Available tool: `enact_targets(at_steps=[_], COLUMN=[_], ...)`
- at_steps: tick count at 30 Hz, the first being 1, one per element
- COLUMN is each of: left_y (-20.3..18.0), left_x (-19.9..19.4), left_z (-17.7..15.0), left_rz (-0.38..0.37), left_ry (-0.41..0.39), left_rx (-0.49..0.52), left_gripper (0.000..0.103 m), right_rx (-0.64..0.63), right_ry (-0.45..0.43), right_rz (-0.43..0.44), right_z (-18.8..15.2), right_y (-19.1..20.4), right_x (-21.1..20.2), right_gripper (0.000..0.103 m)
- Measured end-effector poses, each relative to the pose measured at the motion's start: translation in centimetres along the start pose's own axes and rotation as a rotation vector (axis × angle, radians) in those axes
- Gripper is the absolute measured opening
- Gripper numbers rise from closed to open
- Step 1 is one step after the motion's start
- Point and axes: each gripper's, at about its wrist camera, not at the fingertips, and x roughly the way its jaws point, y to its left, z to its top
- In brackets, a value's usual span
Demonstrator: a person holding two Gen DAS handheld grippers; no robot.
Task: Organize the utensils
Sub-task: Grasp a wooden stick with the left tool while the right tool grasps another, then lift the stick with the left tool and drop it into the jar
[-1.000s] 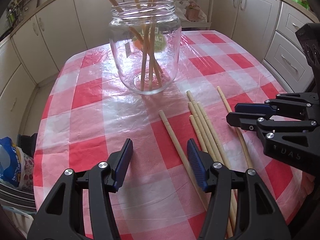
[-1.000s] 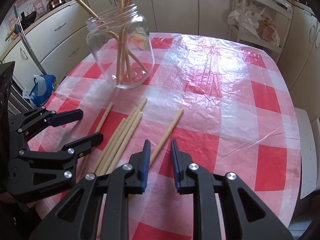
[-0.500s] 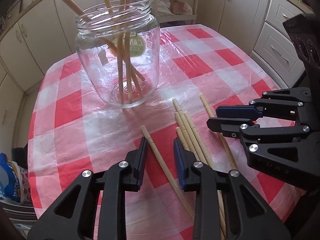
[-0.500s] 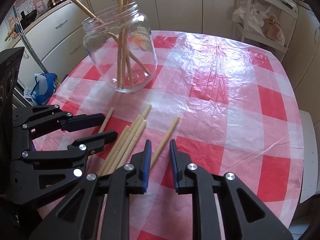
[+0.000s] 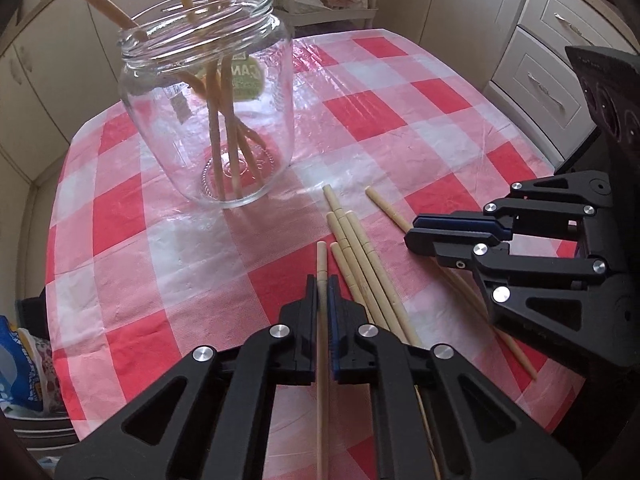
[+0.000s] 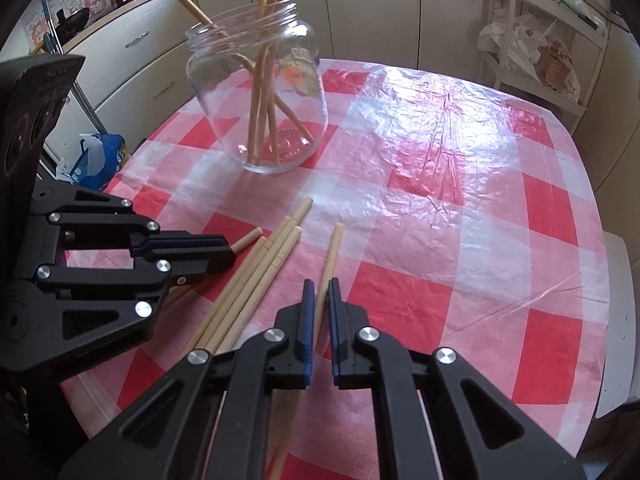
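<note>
Each claw has closed on its own chopstick. The left claw (image 5: pixel 322 292) pinches the leftmost chopstick (image 5: pixel 322 264) a little below its top end, its jaws narrow with the stick running straight between them. The right claw (image 6: pixel 321 296) is shut on the rightmost chopstick (image 6: pixel 333 250) in the same way. Four more loose chopsticks (image 5: pixel 360 264) lie bundled on the table (image 5: pixel 420 128) between the two held ones. The glass jar (image 5: pixel 212 120) stands at about eleven o'clock from the left claw, already holding several sticks. The step in hand looks like lifting: each stick is best raised straight up, tilted near upright, then lowered tip-first through the jar's mouth without knocking the leaning sticks or tipping the jar.
</note>
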Motion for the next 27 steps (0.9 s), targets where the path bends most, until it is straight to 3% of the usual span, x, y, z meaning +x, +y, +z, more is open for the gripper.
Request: enact_targets(at_steps=[4, 7, 13, 18, 27], left_y=[0.2, 1.1, 2.5, 3.4, 3.2], left_x=[-1.0, -3.5, -11.1, -15.6, -17.3], left_z=[-0.3, 0.1, 2.2, 4.3, 8.3], left_rz=[-0.008, -0.027, -0.055, -0.014, 0.090], left_ry=[-0.042, -0.131, -0.507, -0.782, -1.025], left_rx=[-0.024, -0.062, -0.096, -0.158, -0.212], left_gripper=[0.005, 0.005, 0.005, 0.005, 0.005], right_rx=[0.028, 0.045, 0.063, 0.078, 0.089], right_ry=[-0.015, -0.026, -0.036, -0.044, -0.053], right_rz=[0.020, 0.025, 0.033, 0.045, 0.059], right_z=[-0.1, -0.2, -0.3, -0.4, -0.6], right_y=[-0.4, -0.5, -0.8, -1.2, -1.5], right_x=[-0.1, -0.2, -0.3, -0.3, -0.3], right_gripper=[0.006, 0.006, 0.005, 0.005, 0.006])
